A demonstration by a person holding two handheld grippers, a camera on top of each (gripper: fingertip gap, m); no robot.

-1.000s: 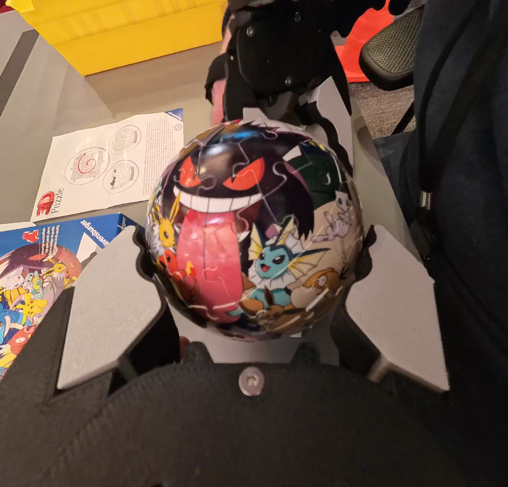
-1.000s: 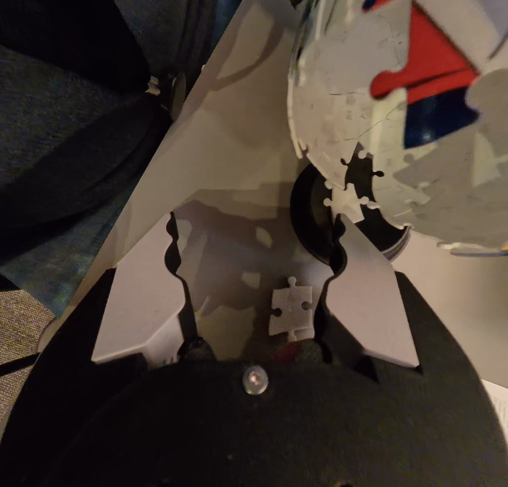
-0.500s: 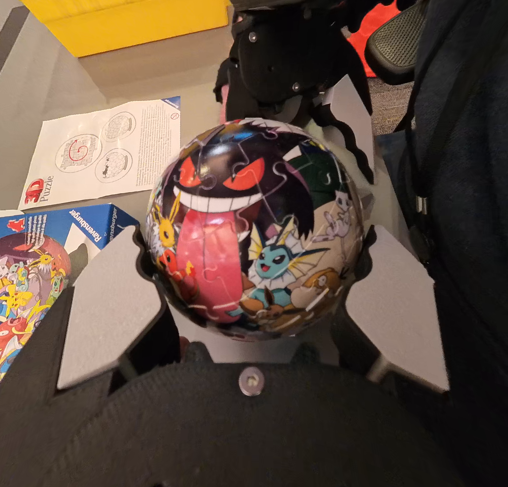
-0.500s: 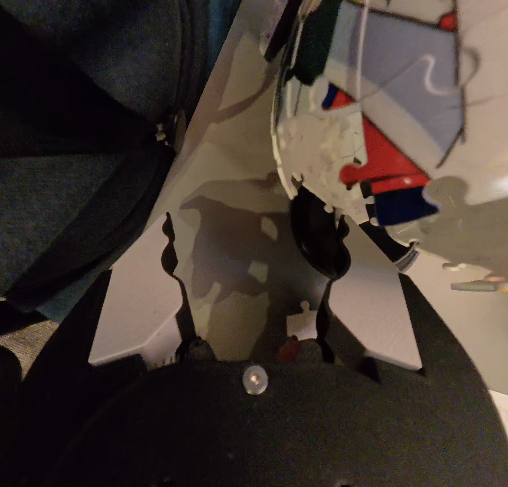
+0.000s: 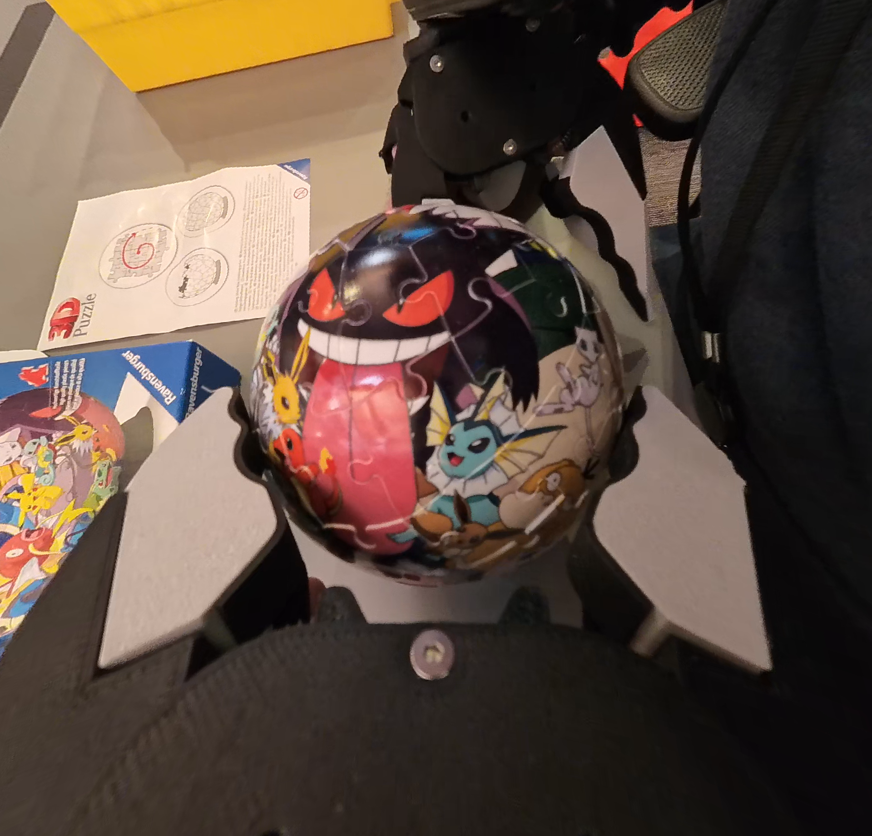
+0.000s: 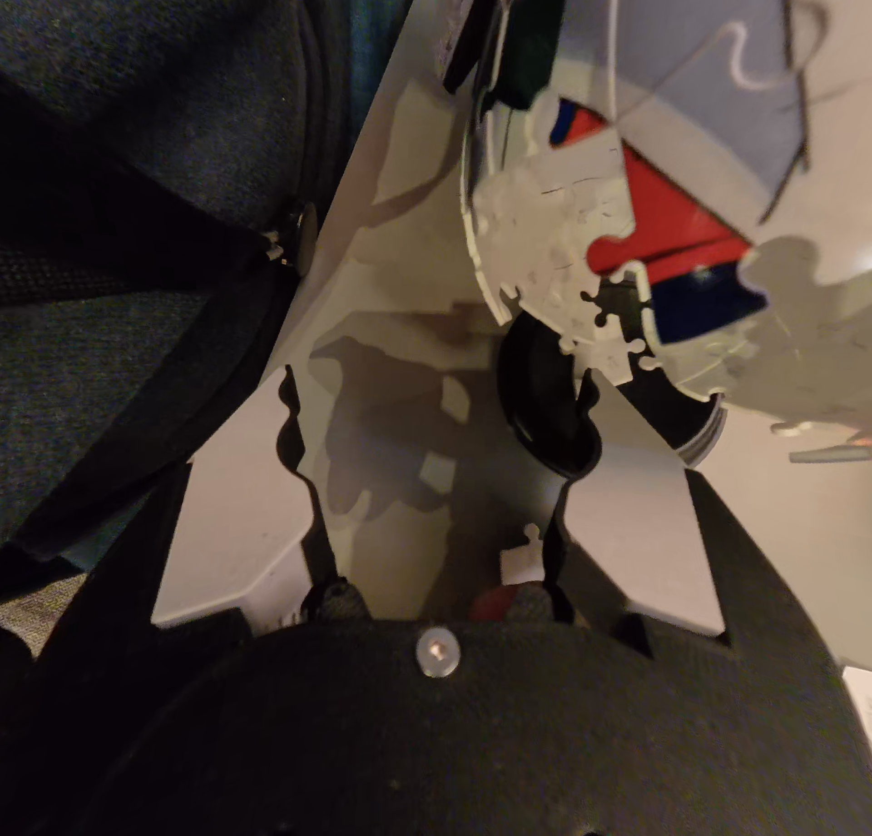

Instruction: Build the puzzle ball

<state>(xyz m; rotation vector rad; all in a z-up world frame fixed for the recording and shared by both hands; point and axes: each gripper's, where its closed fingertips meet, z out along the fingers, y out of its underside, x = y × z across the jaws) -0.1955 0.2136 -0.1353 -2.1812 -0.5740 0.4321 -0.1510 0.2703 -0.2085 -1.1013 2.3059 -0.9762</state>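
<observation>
Glossy puzzle ball (image 5: 436, 388) is clamped between the left gripper (image 5: 434, 417) fingers. Right gripper (image 6: 436, 440) is spread wide, nothing gripped, a loose white piece (image 6: 521, 561) seen between its fingers, near the right one.

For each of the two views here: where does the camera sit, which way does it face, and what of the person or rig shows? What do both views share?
Left wrist view: on the left gripper, looking down along its fingers at the puzzle ball clamped between them, above the table; the right gripper and dark clothing show beyond.
Right wrist view: on the right gripper, open, looking low across the table at the ball's unfinished side; a loose puzzle piece lies near its fingers.
Shared: the ball, table and clothing.
</observation>
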